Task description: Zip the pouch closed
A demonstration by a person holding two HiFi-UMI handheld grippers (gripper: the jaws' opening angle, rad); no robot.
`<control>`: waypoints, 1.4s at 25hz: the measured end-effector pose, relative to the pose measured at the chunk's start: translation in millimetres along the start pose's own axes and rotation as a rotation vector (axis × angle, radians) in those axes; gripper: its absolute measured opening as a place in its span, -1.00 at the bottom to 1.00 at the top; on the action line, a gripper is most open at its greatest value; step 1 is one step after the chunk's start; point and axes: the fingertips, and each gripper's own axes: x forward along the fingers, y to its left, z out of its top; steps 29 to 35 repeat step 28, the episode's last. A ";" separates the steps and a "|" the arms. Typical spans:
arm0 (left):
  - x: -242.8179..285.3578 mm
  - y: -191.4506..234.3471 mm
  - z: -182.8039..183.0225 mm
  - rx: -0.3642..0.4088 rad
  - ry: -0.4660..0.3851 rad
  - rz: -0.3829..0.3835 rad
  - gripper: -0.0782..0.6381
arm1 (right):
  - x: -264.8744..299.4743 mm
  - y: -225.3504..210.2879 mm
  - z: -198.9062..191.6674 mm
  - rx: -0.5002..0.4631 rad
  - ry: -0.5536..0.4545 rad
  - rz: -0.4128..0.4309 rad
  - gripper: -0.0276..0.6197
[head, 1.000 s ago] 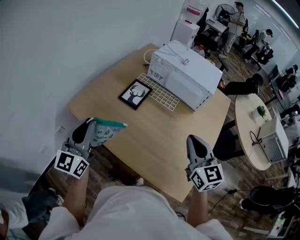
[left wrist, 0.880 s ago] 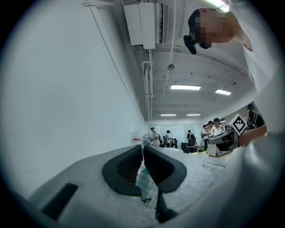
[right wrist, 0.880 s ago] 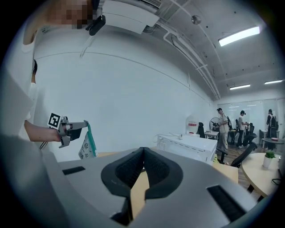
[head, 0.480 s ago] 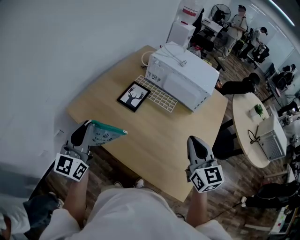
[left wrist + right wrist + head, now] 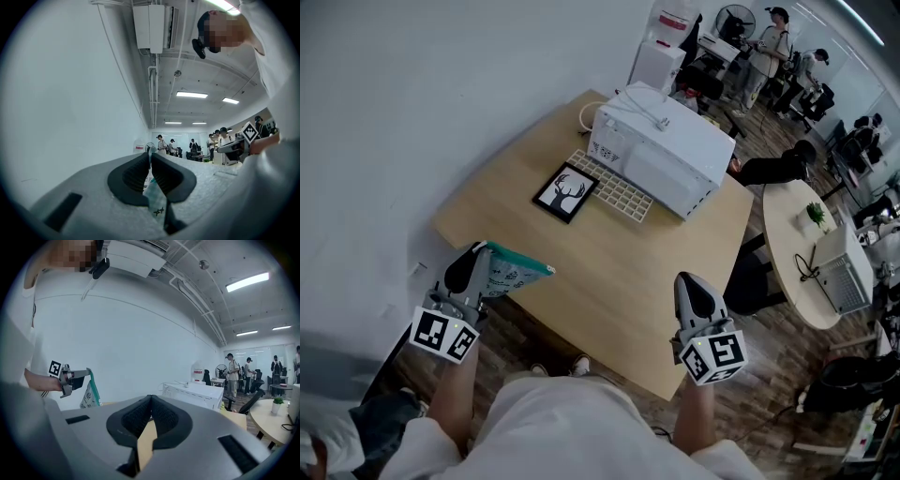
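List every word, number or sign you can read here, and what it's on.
Nothing reads clearly.
Pouch: print too small to read.
Red sign on the far cabinet: blurred.
White box: code labels on its side, unreadable.
Marker cubes: black-and-white square codes, no words.
Framed picture: a deer, no text.

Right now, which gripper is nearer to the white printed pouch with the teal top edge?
Left. The left gripper is shut on one end of the pouch; the right gripper, shut and empty, is apart from it, off to its right.
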 end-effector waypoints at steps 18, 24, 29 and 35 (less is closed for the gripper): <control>0.6 -5.3 6.6 0.010 -0.012 -0.032 -0.71 | 1.0 13.2 -4.3 -0.009 0.001 0.006 -0.92; 1.1 -4.8 9.6 0.012 -0.020 -0.035 -0.71 | 1.3 14.8 -2.1 -0.018 -0.001 0.008 -0.92; 1.2 -3.9 6.2 0.009 -0.011 -0.037 -0.71 | 1.9 15.5 -4.5 -0.014 0.005 0.007 -0.92; 1.2 -3.9 6.2 0.009 -0.011 -0.037 -0.71 | 1.9 15.5 -4.5 -0.014 0.005 0.007 -0.92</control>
